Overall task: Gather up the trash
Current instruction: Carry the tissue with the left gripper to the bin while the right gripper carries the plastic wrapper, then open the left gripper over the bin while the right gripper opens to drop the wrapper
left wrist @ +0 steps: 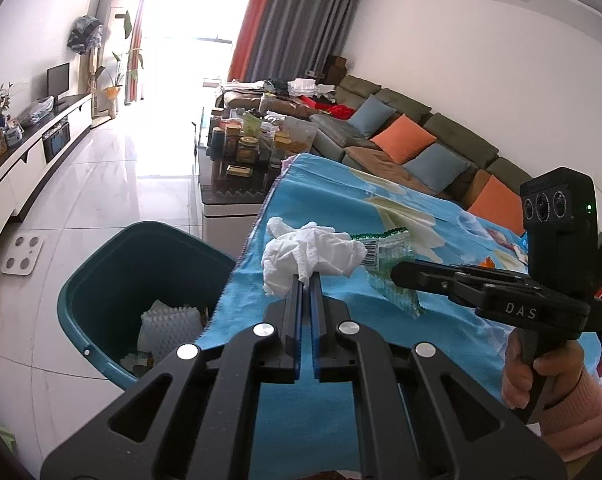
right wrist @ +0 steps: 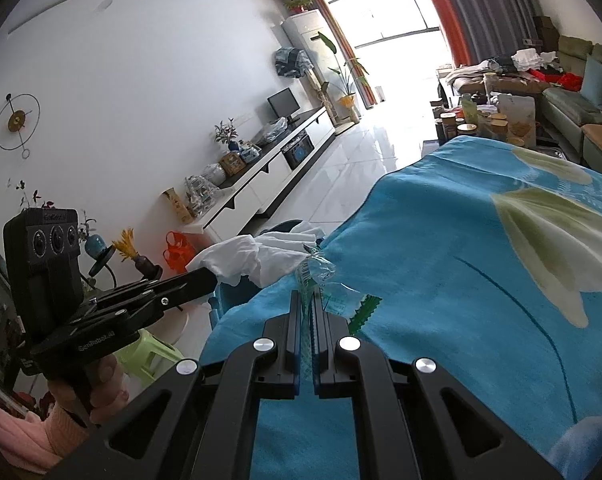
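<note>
1. Already some trash sat in the bin point(left wrist: 101, 280), at the left beside the table edge.
2. Left gripper point(left wrist: 307, 278) was clamped nearly closed on the tissue point(left wrist: 309, 256), held over the blue cloth point(left wrist: 341, 200) near the bin side; not dropped yet.
3. Right gripper point(right wrist: 309, 298) was pinched nearly closed on the clear wrapper point(right wrist: 317, 268), above the cloth, just right of the tissue.
4. Left to do, likely: carry both over the bin and release; small scraps point(left wrist: 501, 240) seemed to remain far right.
</note>
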Demonstrator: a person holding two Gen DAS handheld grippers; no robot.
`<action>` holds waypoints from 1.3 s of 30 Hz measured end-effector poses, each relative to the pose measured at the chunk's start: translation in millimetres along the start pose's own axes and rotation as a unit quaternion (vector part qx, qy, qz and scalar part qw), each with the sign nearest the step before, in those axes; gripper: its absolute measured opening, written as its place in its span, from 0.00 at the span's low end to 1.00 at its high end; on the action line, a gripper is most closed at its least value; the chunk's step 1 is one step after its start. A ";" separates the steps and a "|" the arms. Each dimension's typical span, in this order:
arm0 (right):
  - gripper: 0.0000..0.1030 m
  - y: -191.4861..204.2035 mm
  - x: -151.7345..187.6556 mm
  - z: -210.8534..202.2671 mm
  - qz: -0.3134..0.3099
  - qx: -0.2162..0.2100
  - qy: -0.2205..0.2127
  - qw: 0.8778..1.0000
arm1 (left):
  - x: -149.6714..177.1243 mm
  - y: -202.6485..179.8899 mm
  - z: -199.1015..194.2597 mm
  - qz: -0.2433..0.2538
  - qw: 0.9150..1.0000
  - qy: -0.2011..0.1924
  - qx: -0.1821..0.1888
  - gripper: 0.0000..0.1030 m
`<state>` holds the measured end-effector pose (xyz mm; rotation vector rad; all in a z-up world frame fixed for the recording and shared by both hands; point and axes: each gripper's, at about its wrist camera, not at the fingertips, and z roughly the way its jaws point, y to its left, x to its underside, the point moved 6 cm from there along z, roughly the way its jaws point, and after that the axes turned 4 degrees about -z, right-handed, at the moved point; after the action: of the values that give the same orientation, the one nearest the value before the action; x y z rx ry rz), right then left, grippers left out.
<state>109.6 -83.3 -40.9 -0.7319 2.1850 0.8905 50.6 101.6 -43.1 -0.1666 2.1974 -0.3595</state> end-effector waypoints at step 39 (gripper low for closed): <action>0.04 47.3 -38.5 137.9 0.007 -0.050 0.086 0.995 | 11.7 137.0 25.4 -0.100 0.986 0.015 -0.134 0.04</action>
<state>150.6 58.8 -70.2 -0.8725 2.3111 0.9810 65.0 223.7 -109.6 -0.5350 2.2590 -0.1759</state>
